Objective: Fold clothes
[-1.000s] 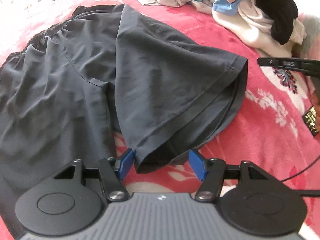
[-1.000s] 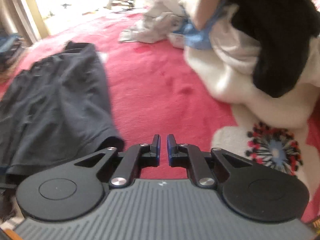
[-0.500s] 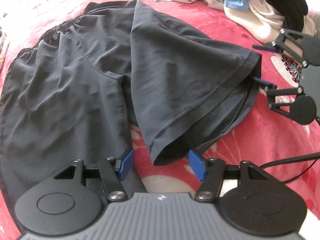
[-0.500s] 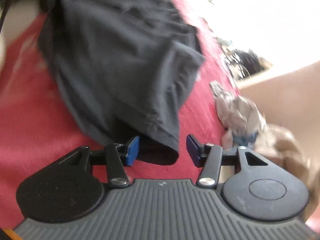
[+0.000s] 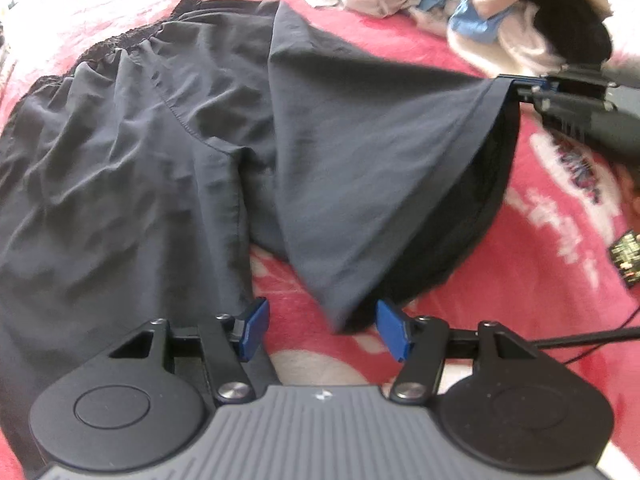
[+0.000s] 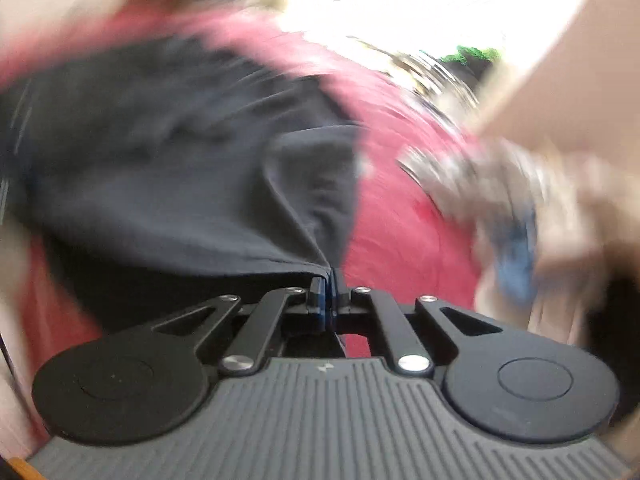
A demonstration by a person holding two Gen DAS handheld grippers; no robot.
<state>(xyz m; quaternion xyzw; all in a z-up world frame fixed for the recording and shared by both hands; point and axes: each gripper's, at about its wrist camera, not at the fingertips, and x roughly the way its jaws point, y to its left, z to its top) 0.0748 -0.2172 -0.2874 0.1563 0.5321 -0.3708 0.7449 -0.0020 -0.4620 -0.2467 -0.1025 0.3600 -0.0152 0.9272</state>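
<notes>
Shorts of thin dark-grey fabric with a gathered black waistband lie spread on a pink-red floral blanket in the left wrist view. One leg is folded over toward the middle, and its hemmed corner is lifted off the blanket at the right, pulled taut like a tent. The right gripper comes in from the right edge and pinches that hem corner between its closed blue-tipped fingers. The left gripper sits low in the foreground with its blue pads standing apart; the near lower corner of the same leg reaches into the gap beside the right-hand pad, but the pads do not press on it. A heap of beige, white, blue and black clothes lies at the top right, well apart from the shorts. A small black-and-yellow label or card lies on the blanket near the right edge, with a thin black cable below it.

The right wrist view is heavily blurred. The right gripper has its two fingers drawn tight together on the edge of the dark-grey shorts, which hang away from it toward the upper left. The pink-red blanket shows beyond, and the clothes heap is a smear on the right.
</notes>
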